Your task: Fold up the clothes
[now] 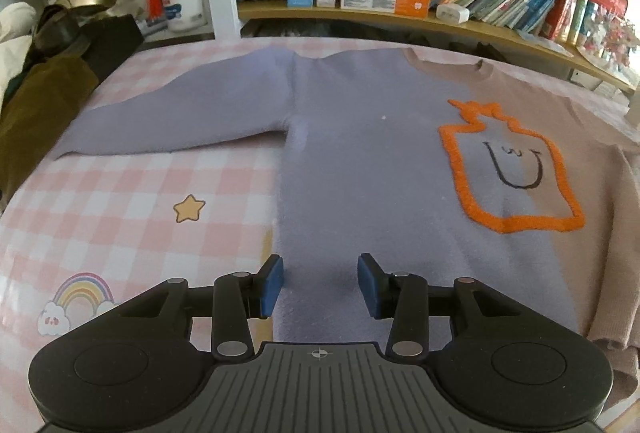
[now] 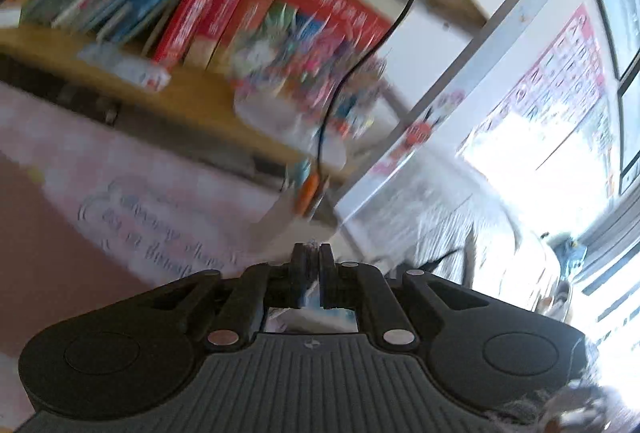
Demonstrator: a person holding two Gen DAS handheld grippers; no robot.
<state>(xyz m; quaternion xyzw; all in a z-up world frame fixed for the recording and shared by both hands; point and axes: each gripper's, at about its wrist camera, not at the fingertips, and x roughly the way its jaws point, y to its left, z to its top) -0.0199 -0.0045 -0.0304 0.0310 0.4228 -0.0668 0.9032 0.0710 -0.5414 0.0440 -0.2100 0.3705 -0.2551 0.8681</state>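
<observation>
A pale beige knitted sweater [image 1: 400,161] with an orange fuzzy outline patch [image 1: 508,169] on the chest lay flat on a bed sheet of pink and white checks [image 1: 132,201], its front side up. Much of the sweater was in bluish shadow. One long sleeve [image 1: 180,121] was stretched out sideways to the left over the sheet, and the neckline pointed toward the wooden bookshelf [image 1: 400,19] full of colourful books behind the bed. A small yellow star [image 1: 189,208] and a rainbow print [image 1: 82,293] were seen on the sheet beside the sweater.

The left gripper [image 1: 322,283] hovered just above the lower hem of the sweater, near its left edge. Its blue pads [image 1: 271,285] stood apart, and nothing was between them; they did not press the cloth.

The right wrist view was strongly blurred. The right gripper [image 2: 313,265] had its two fingers brought nearly together. A little bit of something pale showed at the tips, but I could not tell whether cloth was pinched there. Ahead of it were the pink sheet, red books [image 2: 208,17] on the shelf, and a black cable [image 2: 360,61] hanging down.
</observation>
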